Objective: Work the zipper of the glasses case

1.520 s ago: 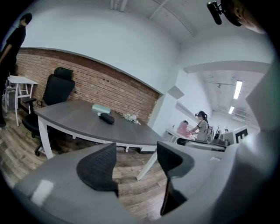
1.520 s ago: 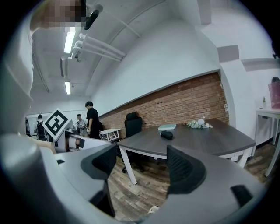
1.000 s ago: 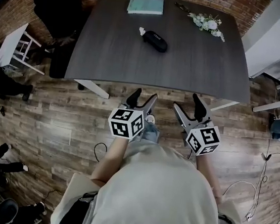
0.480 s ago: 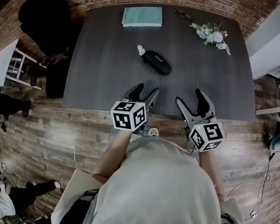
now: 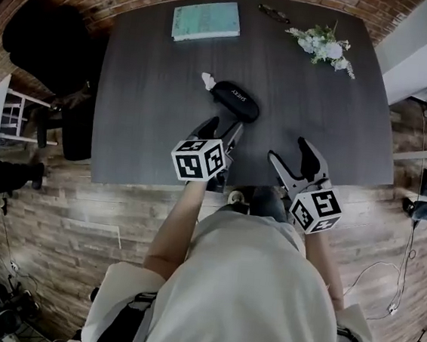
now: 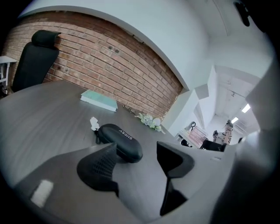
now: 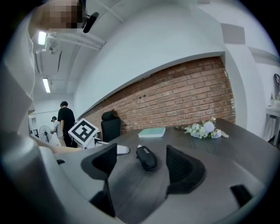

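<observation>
Head view puts the glasses case just above the middle of the frame, lying slantwise on the dark table. It is closed, with a small white tag at its upper-left end. Our left gripper hovers just below the case, jaws spread wide and gripping nothing. In its own view the case sits just past the left jaw tip, untouched. Our right gripper hangs lower right of the case, near the table's bottom edge. Its jaws are likewise apart and empty, and the case shows framed between them but well beyond the tips. The teal book and the flowers lie along the top of the frame, well clear of the work.

We judge the step in hand to be the approach, with nothing yet gripped. To do it well, we should bring one gripper down across the case's broad lower-right half and pinch it firmly enough that it cannot slide or spin on the smooth top. The other gripper should go for the end with the white tag, which is probably the pull, though we cannot tell for sure. The zipper itself is too small to make out. We should grip the pull low with the jaw tips and draw along the seam, not upward, so the case stays flat.
</observation>
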